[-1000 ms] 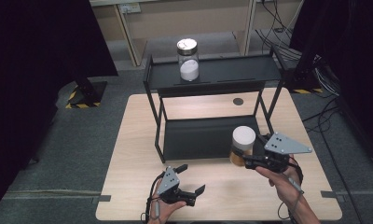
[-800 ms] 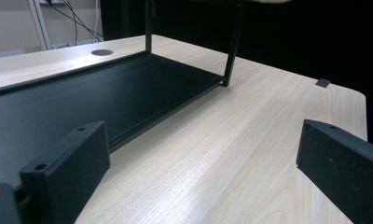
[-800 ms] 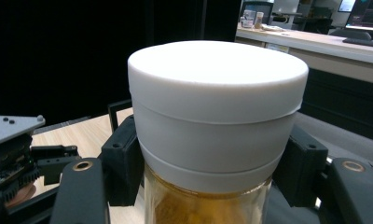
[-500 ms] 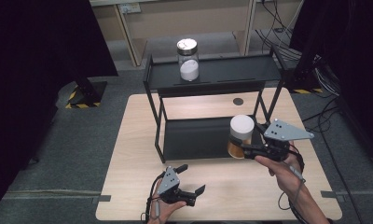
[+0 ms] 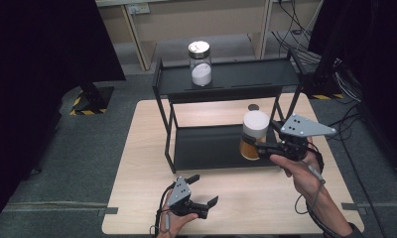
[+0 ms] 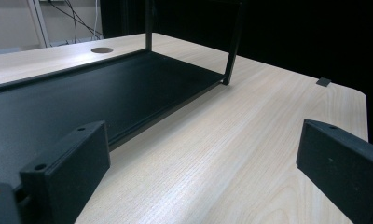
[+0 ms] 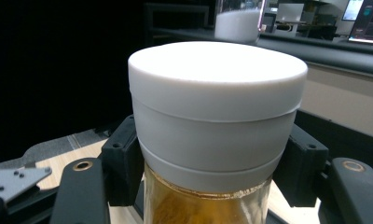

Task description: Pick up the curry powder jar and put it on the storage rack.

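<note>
Right hand-held gripper holds amber jar above wooden table, grey floor around.

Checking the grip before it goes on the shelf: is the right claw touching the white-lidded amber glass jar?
Touching. The right gripper view shows the right claw with its black pads pressed against both sides of the white-lidded amber glass jar.
</note>
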Motion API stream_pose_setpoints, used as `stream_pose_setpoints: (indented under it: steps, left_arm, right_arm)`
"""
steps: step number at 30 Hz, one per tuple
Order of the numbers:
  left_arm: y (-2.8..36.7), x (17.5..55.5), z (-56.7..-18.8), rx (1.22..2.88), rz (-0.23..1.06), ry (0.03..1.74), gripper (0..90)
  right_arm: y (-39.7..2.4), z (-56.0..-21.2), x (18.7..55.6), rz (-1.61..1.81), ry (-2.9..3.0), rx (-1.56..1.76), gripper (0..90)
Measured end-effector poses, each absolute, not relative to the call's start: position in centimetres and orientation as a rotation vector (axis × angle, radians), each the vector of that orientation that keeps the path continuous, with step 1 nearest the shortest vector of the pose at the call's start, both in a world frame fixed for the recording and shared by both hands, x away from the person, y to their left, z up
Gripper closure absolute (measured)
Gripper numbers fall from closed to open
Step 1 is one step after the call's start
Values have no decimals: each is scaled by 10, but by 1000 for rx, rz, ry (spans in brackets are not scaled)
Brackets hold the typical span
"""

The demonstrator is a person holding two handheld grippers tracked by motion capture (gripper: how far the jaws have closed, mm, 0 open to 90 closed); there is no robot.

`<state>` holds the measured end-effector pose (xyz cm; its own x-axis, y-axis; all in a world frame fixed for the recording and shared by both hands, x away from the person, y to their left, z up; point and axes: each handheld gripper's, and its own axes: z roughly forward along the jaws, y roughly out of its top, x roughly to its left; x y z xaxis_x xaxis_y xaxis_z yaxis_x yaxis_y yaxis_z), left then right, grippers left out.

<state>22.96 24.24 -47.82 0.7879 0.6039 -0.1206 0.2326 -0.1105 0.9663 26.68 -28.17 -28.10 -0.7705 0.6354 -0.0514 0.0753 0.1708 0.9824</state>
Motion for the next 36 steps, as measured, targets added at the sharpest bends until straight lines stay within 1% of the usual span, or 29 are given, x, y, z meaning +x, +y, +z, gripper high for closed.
stream_pose_setpoints:
  steps: [14, 36]
  left_arm:
    - [243, 231, -480, 1689, 346, 674, 19]
    - [241, 232, -480, 1694, 339, 673, 19]
  right_arm:
    - [-274, -241, 276, 1619, 1971, 668, 355]
    - [-257, -191, 302, 1620, 1962, 686, 355]
